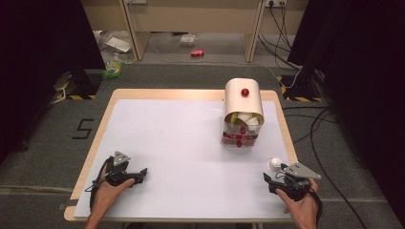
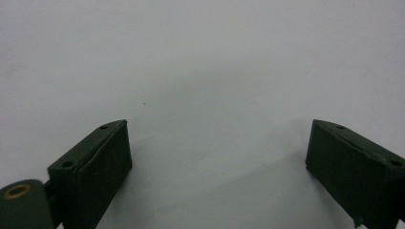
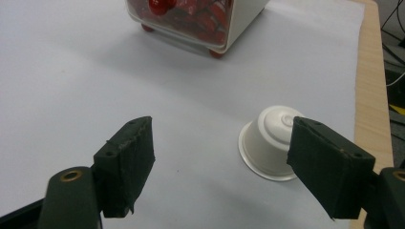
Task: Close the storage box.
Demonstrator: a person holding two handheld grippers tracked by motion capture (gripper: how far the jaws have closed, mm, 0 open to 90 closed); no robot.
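**Both tools released, white cup beside the right one**

The worktop [image 1: 181,138] carries a white sheet with a wooden rim showing around it. Toward its far right stands a cream container [image 1: 243,112] with a rounded top and a red knob; its clear front shows white and yellow items above and red ones below. In the right gripper view the container's [image 3: 191,19] lower part with its red contents sits at the far edge of the picture.

At the near left, the left tool [image 1: 143,172] lies low on the sheet in the person's left hand [image 1: 107,191]. In the left gripper view its jaws stand wide apart with only bare white sheet between them, so the left tool [image 2: 217,148] is released.

At the near right, the right tool [image 1: 267,179] is held in the right hand [image 1: 303,205], jaws pointing left across the sheet. Its jaws are spread and grip nothing; the right tool [image 3: 222,148] is released.

The small white cup [image 1: 275,164] stands upside down on the sheet near the right rim, just beyond the right tool. In the right gripper view the cup [image 3: 267,143] sits just beside the right-hand jaw, partly hidden behind it; whether they touch I cannot tell.
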